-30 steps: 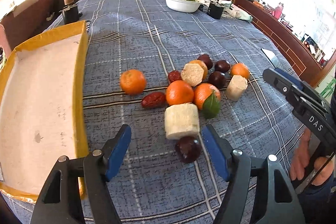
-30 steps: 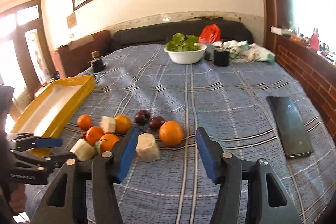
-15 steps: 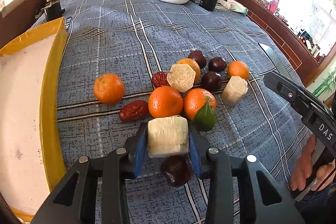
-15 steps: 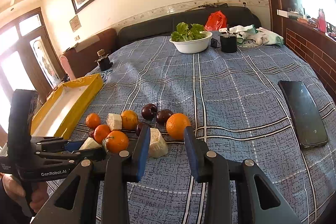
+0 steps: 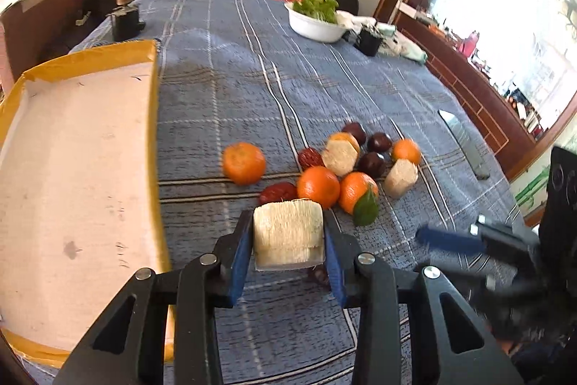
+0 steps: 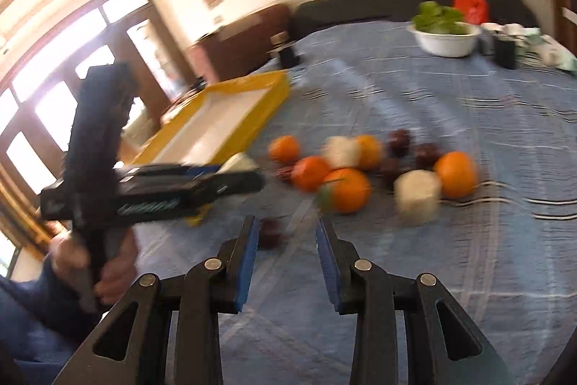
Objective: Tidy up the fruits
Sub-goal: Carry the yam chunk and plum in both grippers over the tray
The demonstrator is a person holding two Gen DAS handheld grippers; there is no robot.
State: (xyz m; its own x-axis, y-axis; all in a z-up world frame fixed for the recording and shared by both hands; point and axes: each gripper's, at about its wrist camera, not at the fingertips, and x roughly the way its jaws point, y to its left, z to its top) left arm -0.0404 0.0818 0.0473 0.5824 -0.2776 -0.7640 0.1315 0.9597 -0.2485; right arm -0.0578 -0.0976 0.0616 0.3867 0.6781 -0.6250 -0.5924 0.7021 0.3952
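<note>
My left gripper [image 5: 288, 237] is shut on a pale sugarcane chunk [image 5: 287, 234] and holds it above the blue checked cloth, just right of the yellow-rimmed tray [image 5: 155, 132]. Beyond it lie oranges [image 5: 318, 186], dark plums [image 5: 370, 164], red dates [image 5: 278, 192] and two more sugarcane chunks [image 5: 400, 176]. A dark plum [image 5: 319, 274] lies under the held chunk, mostly hidden. My right gripper [image 6: 286, 240] is partly open and empty, low over the cloth, with a dark plum [image 6: 269, 232] by its left finger. The left gripper [image 6: 230, 175] also shows in the blurred right wrist view.
A white bowl of greens [image 5: 315, 20] and a black cup [image 5: 368, 42] stand at the far end. A black phone [image 5: 465, 143] lies near the right edge. A small dark bottle [image 5: 124, 17] stands behind the tray. The tray [image 6: 223, 121] is empty.
My left gripper closed on the sugarcane chunk and lifted it off the cloth toward the tray. My right gripper narrowed and swung left toward the near plum.
</note>
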